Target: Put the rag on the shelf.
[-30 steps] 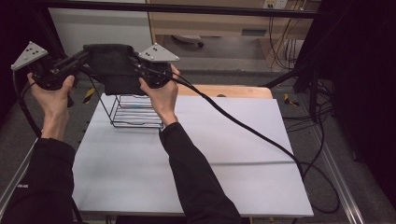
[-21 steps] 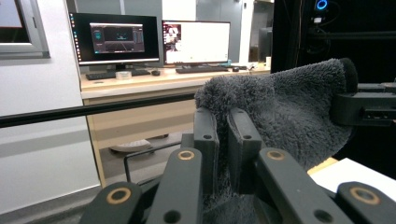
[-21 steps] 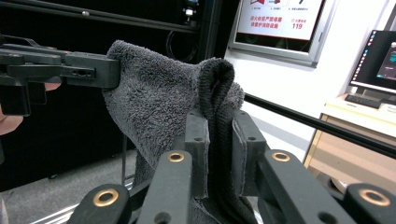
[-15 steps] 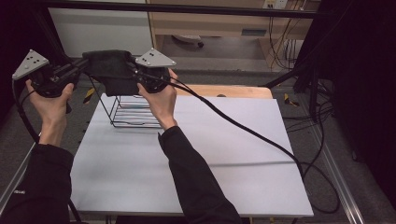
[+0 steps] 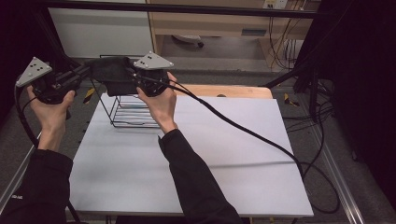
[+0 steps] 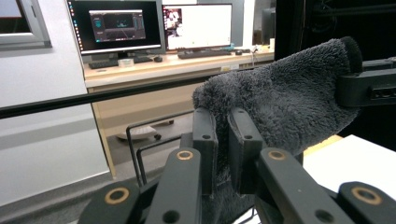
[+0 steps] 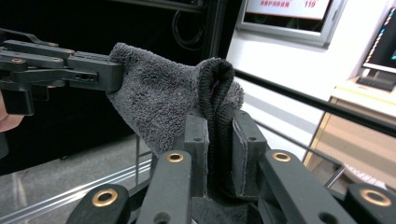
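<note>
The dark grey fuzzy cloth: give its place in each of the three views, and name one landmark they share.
High view: dark grey fuzzy cloth at upper left, stretched between left gripper and right gripper, above the wire rack.
Left gripper view: cloth centre-right, pinched in the near jaws.
Right gripper view: cloth centre, folded between the near jaws.
Shared landmark: the wire rack.

Black sleeves [image 5: 196, 182]; black grippers with brass pivot screws [image 7: 175, 157], grey triangular plates [image 5: 153, 60], black cables [image 5: 243, 130].
</note>
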Available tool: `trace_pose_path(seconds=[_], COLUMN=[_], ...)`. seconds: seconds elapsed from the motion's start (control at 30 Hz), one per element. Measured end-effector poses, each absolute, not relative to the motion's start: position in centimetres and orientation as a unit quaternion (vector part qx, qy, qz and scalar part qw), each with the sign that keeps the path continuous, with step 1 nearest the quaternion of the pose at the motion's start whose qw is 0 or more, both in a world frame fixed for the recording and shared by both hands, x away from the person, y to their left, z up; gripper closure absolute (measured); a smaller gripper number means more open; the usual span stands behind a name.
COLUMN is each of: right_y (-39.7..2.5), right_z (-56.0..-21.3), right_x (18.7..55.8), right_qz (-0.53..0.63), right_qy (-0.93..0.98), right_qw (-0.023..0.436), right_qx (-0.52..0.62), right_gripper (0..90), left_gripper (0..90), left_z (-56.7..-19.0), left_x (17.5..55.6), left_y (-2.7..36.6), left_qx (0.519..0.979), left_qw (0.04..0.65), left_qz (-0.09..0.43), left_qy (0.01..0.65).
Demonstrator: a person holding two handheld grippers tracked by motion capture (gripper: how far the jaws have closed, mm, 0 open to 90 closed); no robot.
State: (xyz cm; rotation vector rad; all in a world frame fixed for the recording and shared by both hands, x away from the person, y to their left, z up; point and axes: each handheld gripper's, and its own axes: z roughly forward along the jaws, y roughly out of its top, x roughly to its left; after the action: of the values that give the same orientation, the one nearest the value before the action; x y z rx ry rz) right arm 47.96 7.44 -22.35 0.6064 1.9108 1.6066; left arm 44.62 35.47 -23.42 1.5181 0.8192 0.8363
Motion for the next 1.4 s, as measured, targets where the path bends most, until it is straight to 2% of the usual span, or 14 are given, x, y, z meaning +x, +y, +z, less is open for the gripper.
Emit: trace_pose_path(seconds=[0.5, 1.07, 1.4], right_y=[7.3, 7.2, 5.7], right_z=[-22.4, -23.1, -25.9], right_x=[47.3, 45.9, 46.1], right_qz=[0.576, 0.529, 0.523], right_qy=[0.744, 0.778, 0.784], right_qw=[0.247, 0.236, 0.202], right_qx=[0.234, 0.242, 0.268], right_gripper=[73.2, 56.8, 44.2], left_gripper=[77.1, 66.4, 56.7], left_z=[-24.3, -26.4, -28.6], left_x=[43.9, 42.7, 42.2], left_y=[35.8, 35.6, 35.8], left_qx=[0.673, 0.711, 0.716], left_qw=[0.552, 0.504, 0.49], left_qz=[0.324, 0.311, 0.299], left_qy=[0.371, 0.38, 0.398])
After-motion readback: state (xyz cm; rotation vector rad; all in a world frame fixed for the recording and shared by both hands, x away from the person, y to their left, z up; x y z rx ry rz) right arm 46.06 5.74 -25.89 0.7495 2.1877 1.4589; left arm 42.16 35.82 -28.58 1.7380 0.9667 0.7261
